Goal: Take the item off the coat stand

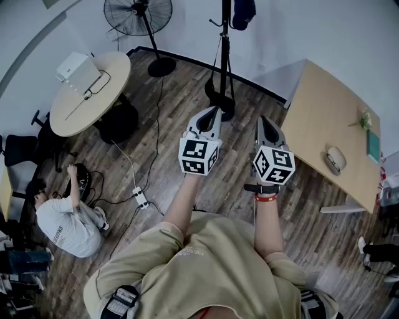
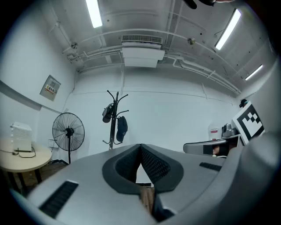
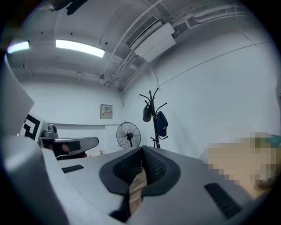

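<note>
A black coat stand point(image 1: 224, 56) rises at the far wall, a few steps ahead of me. A dark blue cap point(image 1: 243, 14) hangs on its upper right hook. Seen from the left gripper view, the coat stand point(image 2: 115, 123) carries the cap point(image 2: 121, 128) and a second dark item point(image 2: 106, 113) higher on the left. The right gripper view shows the stand point(image 3: 153, 118), the cap point(image 3: 161, 124) and the other item point(image 3: 147, 113). My left gripper point(image 1: 216, 112) and right gripper point(image 1: 264, 120) are held level side by side, pointing at the stand. Both are shut and hold nothing.
A pedestal fan point(image 1: 138, 15) stands left of the coat stand. A round table point(image 1: 103, 93) with a white device is at the left, a wooden desk point(image 1: 324, 118) at the right. A person point(image 1: 62, 224) sits on the floor by a power strip point(image 1: 140, 198) and cables.
</note>
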A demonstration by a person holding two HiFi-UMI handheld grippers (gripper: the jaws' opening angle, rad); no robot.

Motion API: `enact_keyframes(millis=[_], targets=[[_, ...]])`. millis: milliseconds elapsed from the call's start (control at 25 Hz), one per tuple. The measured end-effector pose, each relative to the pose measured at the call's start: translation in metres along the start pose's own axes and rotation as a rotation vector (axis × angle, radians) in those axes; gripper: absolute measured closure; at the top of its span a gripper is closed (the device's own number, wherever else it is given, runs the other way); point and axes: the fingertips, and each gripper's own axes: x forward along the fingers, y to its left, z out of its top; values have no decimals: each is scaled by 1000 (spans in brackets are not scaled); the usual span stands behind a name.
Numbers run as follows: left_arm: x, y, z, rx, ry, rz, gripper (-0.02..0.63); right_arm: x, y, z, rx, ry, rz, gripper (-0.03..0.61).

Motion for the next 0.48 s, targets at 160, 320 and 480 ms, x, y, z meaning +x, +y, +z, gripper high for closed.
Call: enact_keyframes(millis=[160,320,480], targets=[[-12,-14,-9,-8,9,1,592,-13,-4,-10,12,7,6,563],[-16,-14,-13,-18,18,12,592,-13,-8,-14,54,-2,12,561],[-6,-4,-13,-22,13,19,592,-1,-12,-18,89,-10,13,561]])
